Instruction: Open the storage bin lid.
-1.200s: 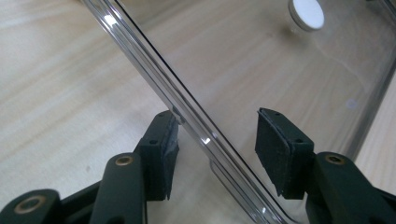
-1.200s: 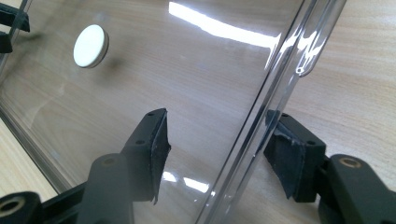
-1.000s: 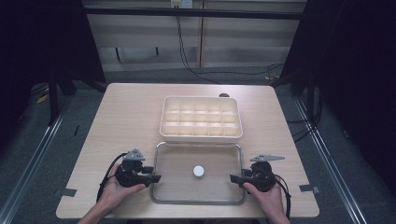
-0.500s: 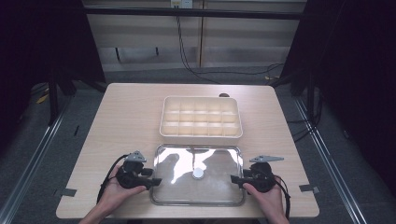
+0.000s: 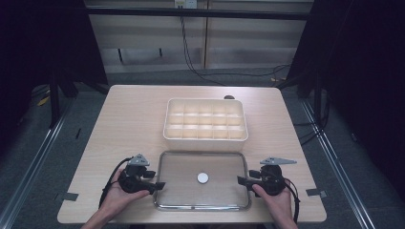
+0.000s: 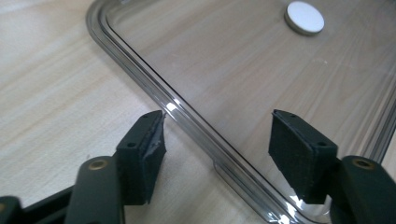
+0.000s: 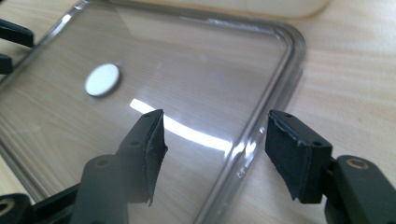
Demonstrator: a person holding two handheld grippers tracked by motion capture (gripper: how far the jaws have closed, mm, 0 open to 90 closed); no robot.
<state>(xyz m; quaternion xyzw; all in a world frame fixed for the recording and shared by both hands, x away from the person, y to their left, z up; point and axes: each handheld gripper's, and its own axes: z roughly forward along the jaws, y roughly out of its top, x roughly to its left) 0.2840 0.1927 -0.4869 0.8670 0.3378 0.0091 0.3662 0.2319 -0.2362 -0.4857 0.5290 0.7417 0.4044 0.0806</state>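
Compartment box (image 5: 206, 125) looks empty (lid (image 5: 181, 164) off); both grippers' jaws wide astride lid edges.

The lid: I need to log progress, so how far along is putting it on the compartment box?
Done: the clear lid lies flat on the table, in front of the open compartment box. In hand: the left gripper and right gripper sit open at its two short edges, each straddling the rim without clamping it. Left, if covering is the aim: grip, lift and set the lid on the box.

Compartment box (image 5: 206, 124) blocks far side; table (image 5: 129, 114) flanks free.
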